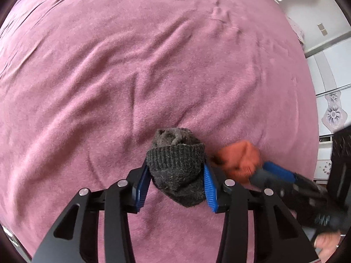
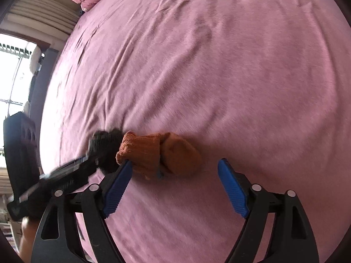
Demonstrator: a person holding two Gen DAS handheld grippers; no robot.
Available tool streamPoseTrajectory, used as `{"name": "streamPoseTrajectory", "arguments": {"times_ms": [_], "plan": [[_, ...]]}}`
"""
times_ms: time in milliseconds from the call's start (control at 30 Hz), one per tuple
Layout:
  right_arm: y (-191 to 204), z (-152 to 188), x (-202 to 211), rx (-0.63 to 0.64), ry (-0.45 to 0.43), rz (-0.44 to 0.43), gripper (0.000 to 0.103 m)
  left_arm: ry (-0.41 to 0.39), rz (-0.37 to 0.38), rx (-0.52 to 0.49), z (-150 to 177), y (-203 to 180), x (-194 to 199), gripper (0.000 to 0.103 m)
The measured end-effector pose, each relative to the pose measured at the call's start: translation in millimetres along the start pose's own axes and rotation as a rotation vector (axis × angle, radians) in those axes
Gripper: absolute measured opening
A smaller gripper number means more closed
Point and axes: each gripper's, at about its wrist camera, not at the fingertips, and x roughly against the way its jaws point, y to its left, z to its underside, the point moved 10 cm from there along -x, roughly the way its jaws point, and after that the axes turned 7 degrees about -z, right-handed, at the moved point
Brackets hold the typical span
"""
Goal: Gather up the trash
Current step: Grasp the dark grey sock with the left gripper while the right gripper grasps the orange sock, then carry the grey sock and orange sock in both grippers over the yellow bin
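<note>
On the pink bed [image 1: 153,76], low in the frame, the left claw [image 1: 176,180] clamps the rolled grey sock [image 1: 177,171] to lift it, while the right claw [image 2: 175,184] gapes released beside the orange sock [image 2: 158,153], apparently lining up its own grab.

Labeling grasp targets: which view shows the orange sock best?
Right wrist view: the orange sock lies whole and fairly sharp on the pink bedspread. In the left wrist view it is blurred, at the edge, partly covered by the right gripper.
</note>
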Motion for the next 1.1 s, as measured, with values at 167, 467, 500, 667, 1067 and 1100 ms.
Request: {"name": "streamPoseTrajectory", "arguments": {"times_ms": [167, 467, 500, 667, 1067, 1100], "plan": [[3.5, -12.0, -17.5, -0.046, 0.015, -0.007, 0.083, 0.011, 0.016, -0.007, 6.0, 16.1, 1.5, 0.043], [27.9, -6.9, -23.3, 0.126, 0.015, 0.086, 0.032, 0.011, 0.023, 0.013, 17.9, 18.0, 2.5, 0.043], [30.1, -4.1, -22.7, 0.143, 0.016, 0.091, 0.029, 0.011, 0.023, 0.008, 20.4, 16.0, 4.4, 0.043], [29.4, 22.1, -10.9, 0.145, 0.018, 0.078, 0.019, 0.029, 0.033, -0.027, 37.2, 6.5, 12.6, 0.042], [-4.2, 112.6, 63.9, 0.004, -0.008, 0.068, 0.019, 0.097, 0.091, -0.102, 119.7, -44.4, 38.3, 0.041], [-7.5, 121.4, 72.0, -0.005, -0.013, 0.071, 0.019, 0.099, 0.095, -0.112, 133.1, -45.8, 40.5, 0.041]]}}
